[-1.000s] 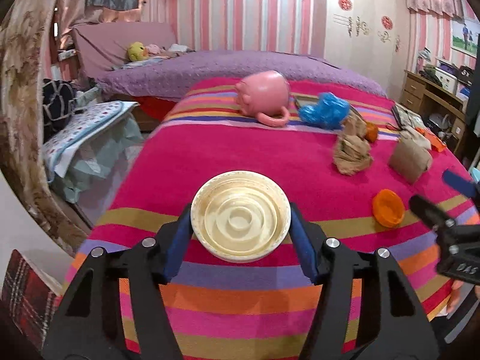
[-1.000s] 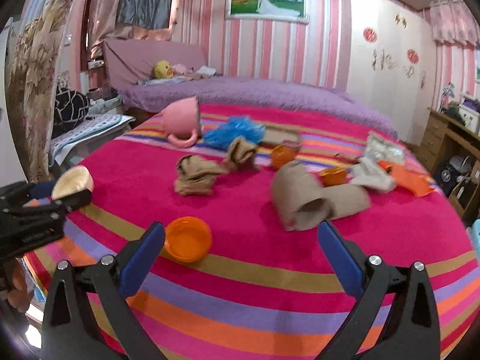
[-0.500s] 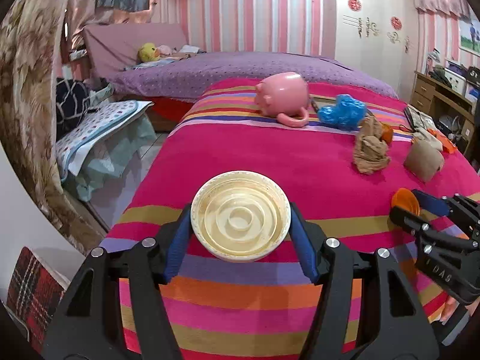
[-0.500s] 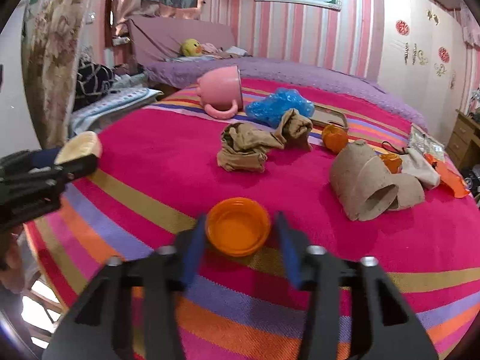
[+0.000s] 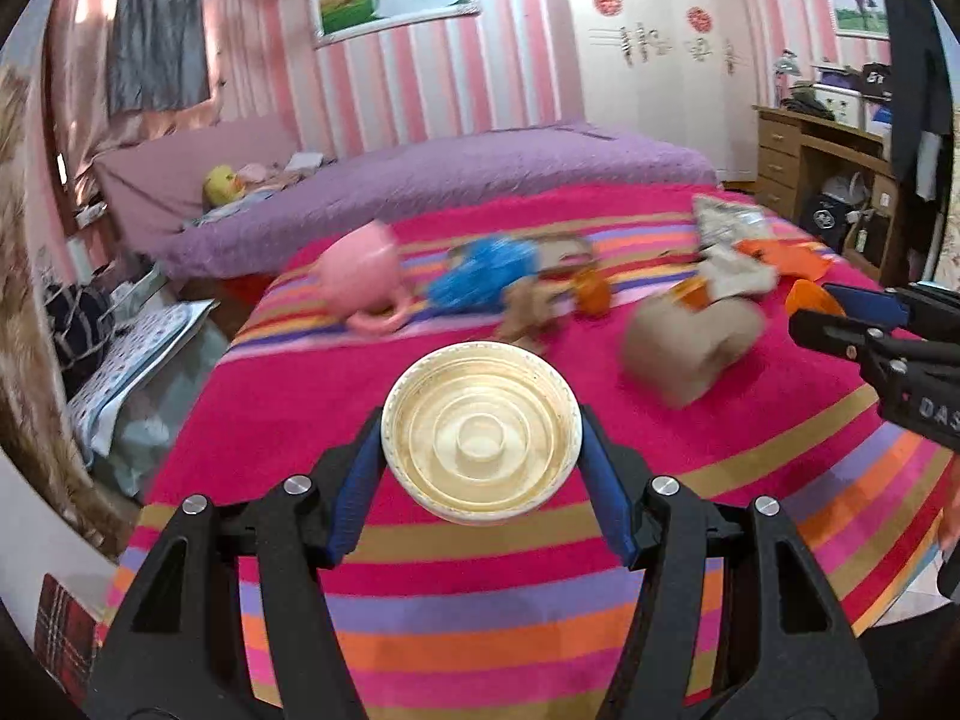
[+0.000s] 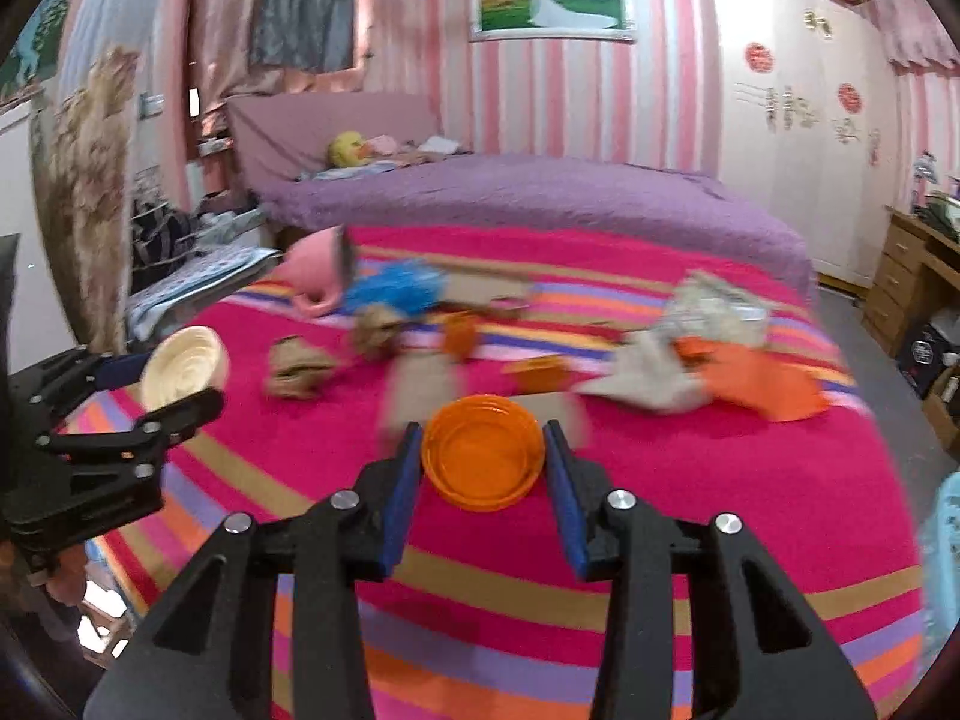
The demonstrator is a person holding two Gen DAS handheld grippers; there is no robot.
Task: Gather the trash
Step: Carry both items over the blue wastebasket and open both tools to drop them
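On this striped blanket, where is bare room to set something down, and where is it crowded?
Free: the striped blanket nearest both grippers, and the pink stretch below the pink mug. Crowded: the far band from the blue bag through the brown paper scraps to the orange wrapper.

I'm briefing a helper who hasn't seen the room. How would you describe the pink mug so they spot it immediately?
Start at the striped blanket covering the near bed. At its far left edge, by the purple bedspread, the pink mug lies on its side beside a crumpled blue wrapper. It is the only pink, handled, solid item among the brown paper and orange scraps.
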